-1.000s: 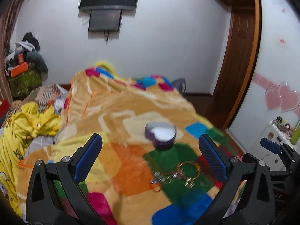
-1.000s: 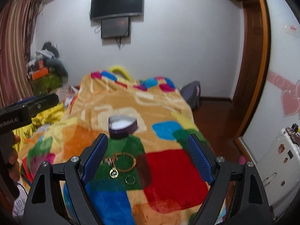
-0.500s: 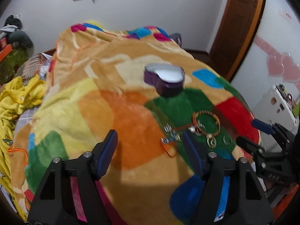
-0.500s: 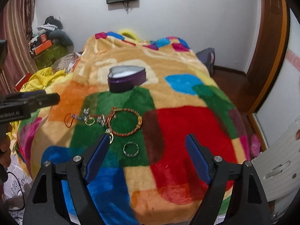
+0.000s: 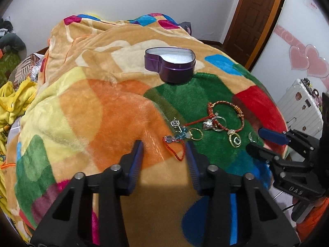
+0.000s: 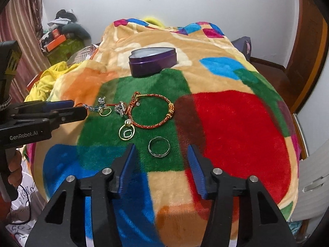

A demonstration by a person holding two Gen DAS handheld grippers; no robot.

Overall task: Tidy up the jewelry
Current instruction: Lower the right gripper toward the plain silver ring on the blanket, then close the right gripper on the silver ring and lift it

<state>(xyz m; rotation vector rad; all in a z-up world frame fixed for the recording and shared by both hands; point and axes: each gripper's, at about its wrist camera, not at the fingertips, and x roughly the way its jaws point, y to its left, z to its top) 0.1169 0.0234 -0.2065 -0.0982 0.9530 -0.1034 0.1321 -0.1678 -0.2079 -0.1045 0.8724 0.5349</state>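
An open purple heart-shaped box (image 5: 170, 64) (image 6: 152, 61) with a white lining sits on the colourful blanket. Nearer lies jewelry on the green patch: a red-and-gold braided bracelet (image 6: 152, 112) (image 5: 226, 114), a gold letter pendant (image 6: 126, 132) (image 5: 235, 140), a silver ring (image 6: 159, 146), a thin gold hoop (image 5: 195, 133) and a red cord with blue and silver charms (image 5: 174, 144). My left gripper (image 5: 163, 147) is open, its tips either side of the red cord's loop. My right gripper (image 6: 160, 151) is open, its tips flanking the silver ring.
The blanket (image 5: 92, 107) covers a bed that drops off at the right, where a white suitcase (image 5: 298, 107) stands. Yellow clothes (image 5: 12, 103) lie at the left. A wooden door (image 5: 255, 14) is behind.
Both grippers have moved down and forward toward the jewelry and their jaws have narrowed. The left now brackets the red cord, the right brackets the silver ring.
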